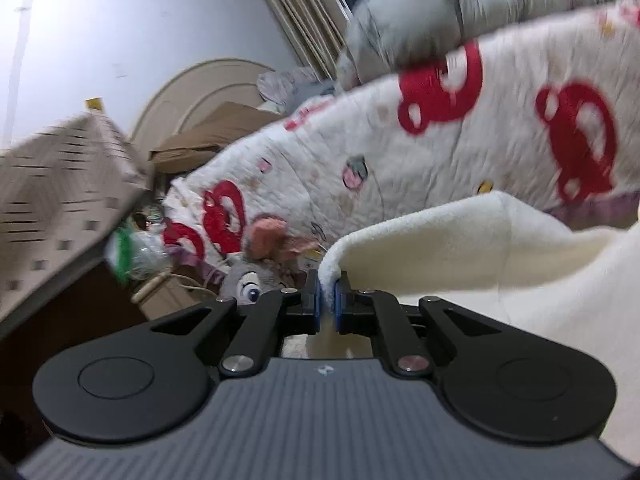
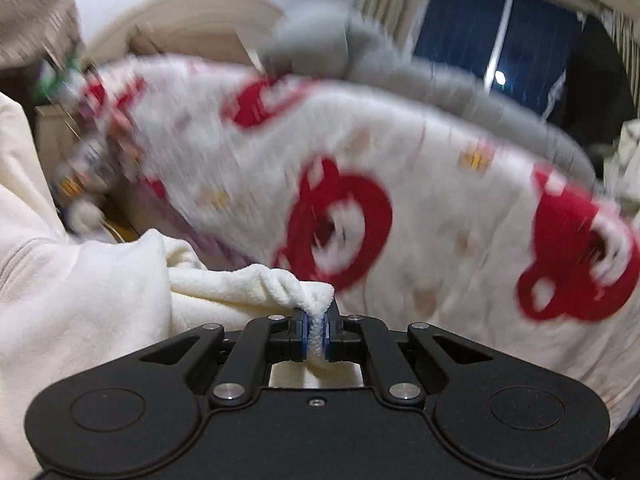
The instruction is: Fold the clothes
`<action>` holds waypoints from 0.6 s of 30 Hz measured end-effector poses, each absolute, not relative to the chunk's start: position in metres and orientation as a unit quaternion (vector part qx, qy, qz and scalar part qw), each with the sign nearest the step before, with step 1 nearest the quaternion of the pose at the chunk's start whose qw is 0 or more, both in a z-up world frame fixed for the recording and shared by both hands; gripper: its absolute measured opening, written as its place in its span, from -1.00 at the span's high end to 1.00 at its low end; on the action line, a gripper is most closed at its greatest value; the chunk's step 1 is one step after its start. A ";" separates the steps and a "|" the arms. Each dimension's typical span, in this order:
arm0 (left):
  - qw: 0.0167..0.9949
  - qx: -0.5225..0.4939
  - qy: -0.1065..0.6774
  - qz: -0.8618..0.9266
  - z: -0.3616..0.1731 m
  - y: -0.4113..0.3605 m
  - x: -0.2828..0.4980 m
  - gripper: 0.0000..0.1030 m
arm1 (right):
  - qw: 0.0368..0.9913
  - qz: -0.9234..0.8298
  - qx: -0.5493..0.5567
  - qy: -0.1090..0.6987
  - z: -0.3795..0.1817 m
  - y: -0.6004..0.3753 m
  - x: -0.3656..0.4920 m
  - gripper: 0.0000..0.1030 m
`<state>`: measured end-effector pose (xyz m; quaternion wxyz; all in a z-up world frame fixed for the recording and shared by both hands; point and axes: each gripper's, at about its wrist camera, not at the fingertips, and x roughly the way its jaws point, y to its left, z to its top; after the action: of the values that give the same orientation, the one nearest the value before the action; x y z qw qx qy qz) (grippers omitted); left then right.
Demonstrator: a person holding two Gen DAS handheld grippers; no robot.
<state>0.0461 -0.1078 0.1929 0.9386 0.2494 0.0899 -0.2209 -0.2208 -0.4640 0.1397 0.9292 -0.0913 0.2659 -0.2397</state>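
Left gripper (image 1: 327,294): fingers closed tight on a fold of the cream fleece garment (image 1: 460,256). Right gripper (image 2: 317,330): fingers closed tight on another edge of the same garment (image 2: 100,280). The garment hangs between both grippers, in front of the white quilt with red car prints (image 1: 400,152), on which a grey plush toy (image 1: 400,24) rests.

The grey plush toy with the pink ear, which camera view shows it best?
The left wrist view: the grey plush toy lies fairly sharp just beyond the left gripper, eye and pink ear visible. In the right wrist view, I cannot make it out through the blur.
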 end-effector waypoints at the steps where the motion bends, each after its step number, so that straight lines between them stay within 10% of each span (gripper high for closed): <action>1: 0.939 0.249 0.085 -0.223 0.175 -0.123 0.064 0.85 | 0.926 -0.250 -0.086 0.268 0.125 -0.476 -0.205 0.87; 3: 0.938 0.251 0.082 -0.225 0.138 -0.155 0.099 0.60 | 0.922 -0.271 -0.078 0.266 0.095 -0.500 -0.172 0.83; 5: 0.925 0.282 0.146 -0.210 0.089 -0.190 0.127 -0.07 | 0.900 -0.309 -0.088 0.295 0.056 -0.518 -0.139 0.30; 18: 0.766 0.213 0.475 -0.376 -0.105 -0.187 0.048 -0.04 | 0.873 -0.076 0.144 0.460 -0.087 -0.459 -0.146 0.20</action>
<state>0.0483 -0.1870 -0.1046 0.7662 0.2130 0.4754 -0.3762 -0.1459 -0.4591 -0.0873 0.8729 0.1435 0.4600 -0.0764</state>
